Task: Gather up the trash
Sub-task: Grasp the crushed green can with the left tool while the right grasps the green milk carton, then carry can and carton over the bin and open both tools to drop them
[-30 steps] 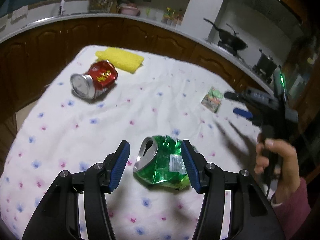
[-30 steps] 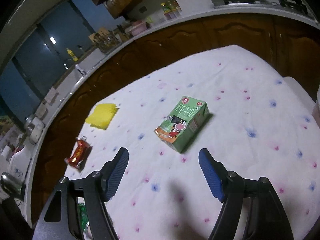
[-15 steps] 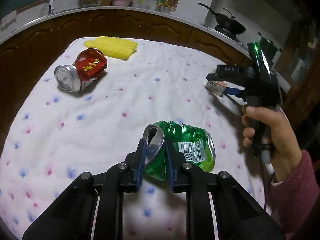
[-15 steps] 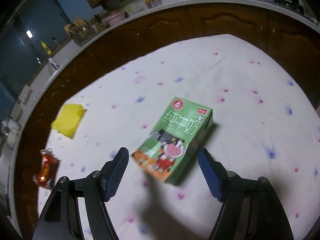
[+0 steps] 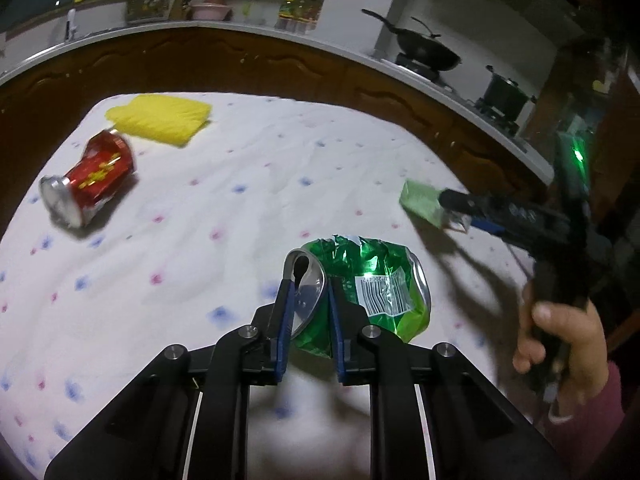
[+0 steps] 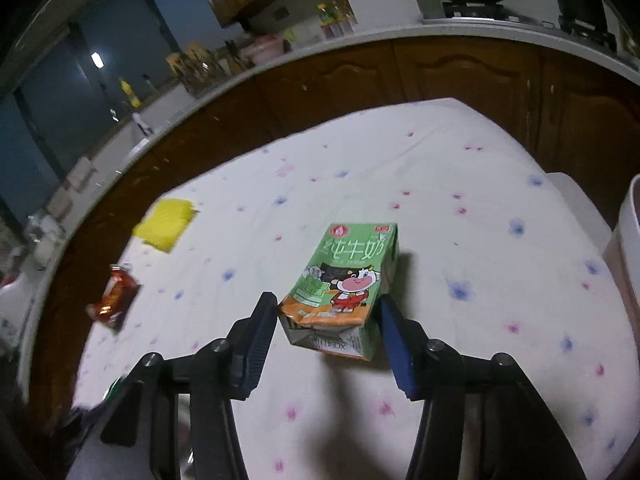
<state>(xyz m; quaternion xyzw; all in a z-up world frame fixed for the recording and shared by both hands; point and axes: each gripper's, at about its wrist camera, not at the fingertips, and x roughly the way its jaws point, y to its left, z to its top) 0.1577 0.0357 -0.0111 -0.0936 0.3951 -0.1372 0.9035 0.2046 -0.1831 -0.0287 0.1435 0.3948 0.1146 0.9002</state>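
In the left wrist view, a crushed red can (image 5: 89,179) lies on its side at the left of the flowered cloth covering the desk (image 5: 248,200), with a yellow cloth (image 5: 160,118) just beyond it at upper left. At lower centre the left tool (image 5: 308,296) is pinched narrow on the silver top rim of a crushed green can (image 5: 372,284). At right, a hand (image 5: 560,344) holds the right tool (image 5: 454,210) against a green milk carton (image 5: 420,202). In the right wrist view, the red can (image 6: 114,296) and yellow cloth (image 6: 166,224) sit at left; the carton (image 6: 344,280) lies between the right tool's (image 6: 328,320) wide-apart blue pads (image 6: 394,340), neither pad clearly touching it. A white container rim (image 6: 630,240) shows at the right edge.
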